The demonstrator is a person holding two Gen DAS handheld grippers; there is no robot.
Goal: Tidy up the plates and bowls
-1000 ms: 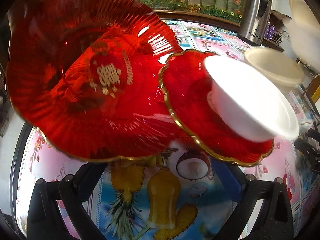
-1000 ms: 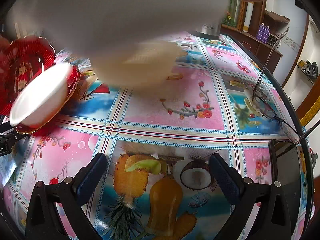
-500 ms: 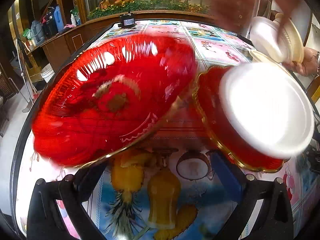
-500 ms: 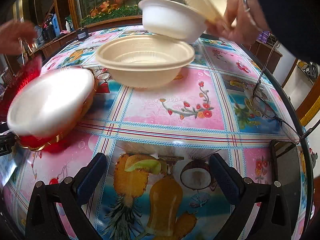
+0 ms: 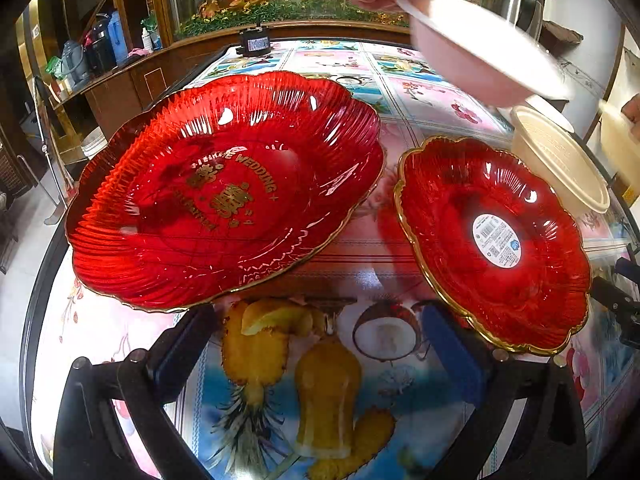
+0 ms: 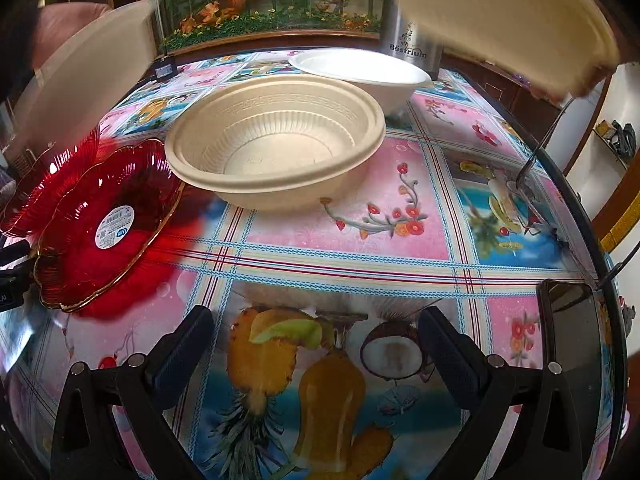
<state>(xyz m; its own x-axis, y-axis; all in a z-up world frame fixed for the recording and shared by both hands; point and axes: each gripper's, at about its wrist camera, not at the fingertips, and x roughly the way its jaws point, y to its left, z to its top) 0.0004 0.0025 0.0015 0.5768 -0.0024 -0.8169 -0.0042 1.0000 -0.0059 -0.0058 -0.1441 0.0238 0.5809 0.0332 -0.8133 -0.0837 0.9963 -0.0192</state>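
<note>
A large red plate (image 5: 224, 204) with gold lettering lies on the table beside a smaller gold-rimmed red plate (image 5: 496, 240) with a white sticker; the small plate also shows in the right wrist view (image 6: 108, 224). A beige bowl (image 6: 276, 144) and a white bowl (image 6: 360, 70) stand on the table. A bare hand holds another white bowl (image 5: 484, 52) in the air, and a beige bowl (image 6: 504, 12) is held up at top right. My left gripper (image 5: 320, 344) is open and empty in front of the plates. My right gripper (image 6: 316, 340) is open and empty.
The table has a fruit-and-flower cloth (image 6: 400, 240). A steel thermos (image 6: 412, 44) stands at the back. Eyeglasses (image 6: 532, 184) and a dark phone (image 6: 568, 340) lie at the right edge. A small black device (image 5: 254, 42) sits at the far edge.
The large red plate was laid flat on the table. The white bowl was lifted off the small red plate by a hand. Another white bowl was set down behind the beige one.
</note>
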